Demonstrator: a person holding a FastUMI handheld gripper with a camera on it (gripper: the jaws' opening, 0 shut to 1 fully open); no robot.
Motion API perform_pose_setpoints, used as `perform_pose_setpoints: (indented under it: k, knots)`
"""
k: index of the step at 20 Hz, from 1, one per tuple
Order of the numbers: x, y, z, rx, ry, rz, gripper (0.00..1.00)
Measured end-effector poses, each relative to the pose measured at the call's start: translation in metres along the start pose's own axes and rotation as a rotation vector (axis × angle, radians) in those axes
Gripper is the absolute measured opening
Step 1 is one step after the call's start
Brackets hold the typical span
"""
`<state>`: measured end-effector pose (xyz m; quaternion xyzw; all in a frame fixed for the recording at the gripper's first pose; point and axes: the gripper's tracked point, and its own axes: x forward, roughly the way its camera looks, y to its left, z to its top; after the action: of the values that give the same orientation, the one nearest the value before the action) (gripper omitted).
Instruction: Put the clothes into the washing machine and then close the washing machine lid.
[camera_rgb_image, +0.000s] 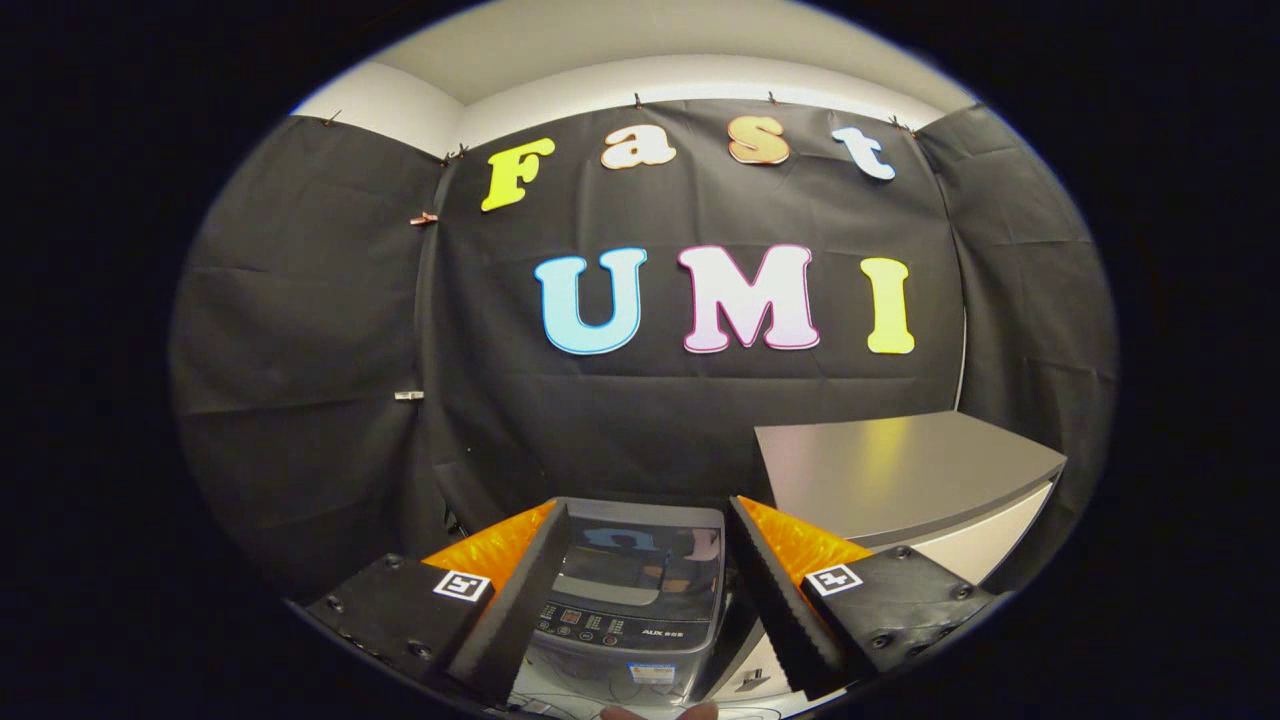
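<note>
Between my fingers, 12 o'clock ahead: washing machine (640, 590), glass lid (640, 560) down. My claw (640, 575) spread wide, holding nothing. Clothes: can't tell where. Grey counter (900, 470) at 2 o'clock. Risk: lid shut blocks loading; glossy edge may slip when lifted.

A grey-topped bench (900, 475) stands at the right, against the black cloth wall (640, 420), its top bare and catching a soft glare. Its pale front panel (985, 545) shows below the rounded edge. The cloth hangs in creased panels, pinned along the top by small clips (424, 218). Above the cloth, a white wall (700, 75) meets a plain ceiling.
</note>
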<state>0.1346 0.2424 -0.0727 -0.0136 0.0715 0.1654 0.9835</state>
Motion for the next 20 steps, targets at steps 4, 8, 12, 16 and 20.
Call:
perform_pose_setpoints:
  k: [4,8,12,16,20]
  knots:
    - [-0.0076,0.0049,0.007,0.005,-0.018,0.021,0.99]
    - [-0.0069,0.0042,0.004,-0.006,-0.013,0.024,0.99]
    - [-0.0074,0.0043,0.0023,-0.004,-0.009,0.033,0.99]
    - [-0.0088,0.0074,0.0,0.014,-0.002,0.051,0.99]
    - [-0.0077,0.0009,0.002,0.011,-0.013,0.034,0.99]
